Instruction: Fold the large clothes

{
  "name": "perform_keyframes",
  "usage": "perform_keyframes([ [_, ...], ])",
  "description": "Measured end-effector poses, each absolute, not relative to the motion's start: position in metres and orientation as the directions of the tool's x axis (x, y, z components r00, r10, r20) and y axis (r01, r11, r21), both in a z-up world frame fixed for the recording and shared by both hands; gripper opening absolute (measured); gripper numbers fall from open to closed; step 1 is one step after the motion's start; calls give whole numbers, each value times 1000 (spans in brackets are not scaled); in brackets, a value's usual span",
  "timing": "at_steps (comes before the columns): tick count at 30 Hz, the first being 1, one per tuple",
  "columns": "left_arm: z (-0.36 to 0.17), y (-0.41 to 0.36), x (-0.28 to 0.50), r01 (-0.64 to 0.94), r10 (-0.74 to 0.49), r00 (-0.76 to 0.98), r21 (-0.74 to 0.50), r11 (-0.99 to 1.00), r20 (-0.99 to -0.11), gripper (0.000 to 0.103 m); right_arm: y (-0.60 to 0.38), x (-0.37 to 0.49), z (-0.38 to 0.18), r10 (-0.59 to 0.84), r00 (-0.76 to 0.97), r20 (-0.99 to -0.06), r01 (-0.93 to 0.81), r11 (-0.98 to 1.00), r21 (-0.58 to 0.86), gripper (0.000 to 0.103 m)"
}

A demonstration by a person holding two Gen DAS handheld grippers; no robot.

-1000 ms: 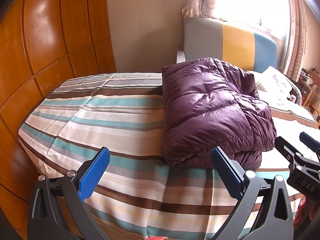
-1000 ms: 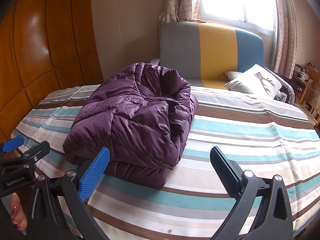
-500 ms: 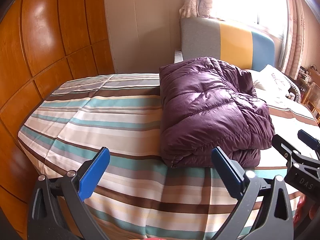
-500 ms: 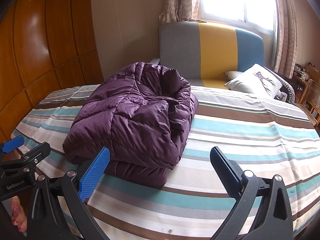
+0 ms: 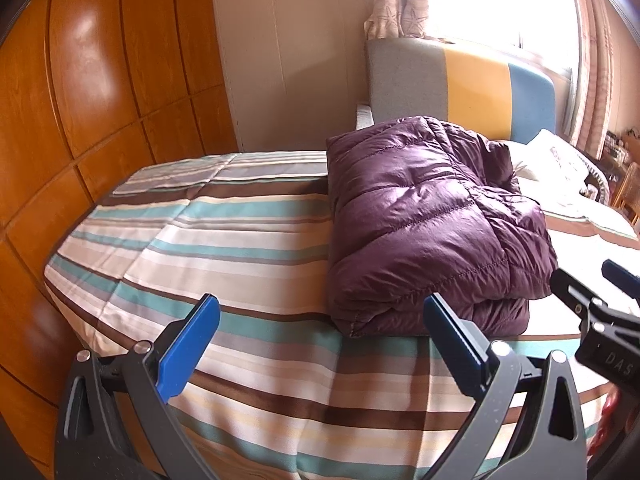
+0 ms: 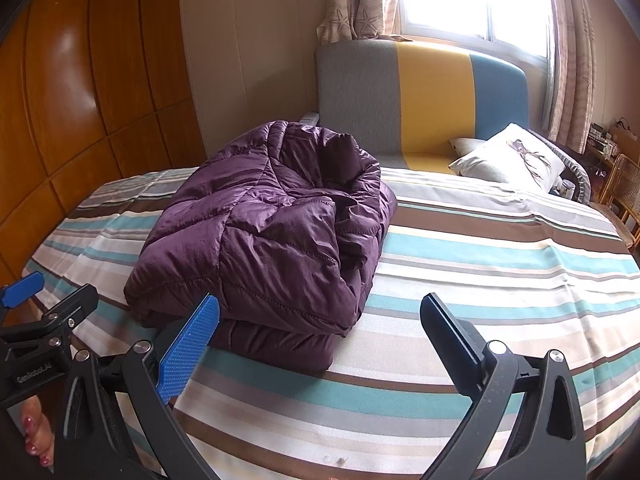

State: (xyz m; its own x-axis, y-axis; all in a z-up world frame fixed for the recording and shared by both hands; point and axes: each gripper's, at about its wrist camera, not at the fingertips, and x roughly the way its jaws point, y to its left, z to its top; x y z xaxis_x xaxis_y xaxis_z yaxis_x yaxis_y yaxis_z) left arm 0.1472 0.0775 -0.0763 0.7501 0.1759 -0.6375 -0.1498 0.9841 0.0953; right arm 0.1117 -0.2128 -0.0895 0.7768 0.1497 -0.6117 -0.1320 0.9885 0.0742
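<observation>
A purple quilted puffer jacket [image 5: 432, 224] lies folded into a thick bundle on the striped bed [image 5: 240, 240]. In the right wrist view the same jacket [image 6: 272, 232] sits left of centre. My left gripper [image 5: 320, 340] hangs open over the bed's near edge, short of the jacket's near left corner, with nothing between its fingers. My right gripper [image 6: 320, 340] is open too, just off the jacket's near right corner and apart from it. Each gripper shows at the edge of the other's view: the right gripper [image 5: 600, 292] and the left gripper [image 6: 48, 300].
Wooden wardrobe panels [image 5: 80, 100] line the left side. A grey, yellow and blue headboard [image 6: 420, 92] stands at the far end under a bright window. A white pillow [image 6: 516, 156] lies at the far right. A person's foot [image 6: 36, 436] shows at the lower left.
The left gripper has drifted slightly, so the jacket sits a little further right and closer in its view. The right gripper has barely moved. Both stay open.
</observation>
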Motion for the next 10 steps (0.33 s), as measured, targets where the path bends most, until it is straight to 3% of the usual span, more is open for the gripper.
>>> perform_keyframes([
  [10, -87, 85, 171, -125, 116, 692, 40, 991, -713, 101, -227, 126, -95, 121, 767, -631, -86, 993, 86, 100],
])
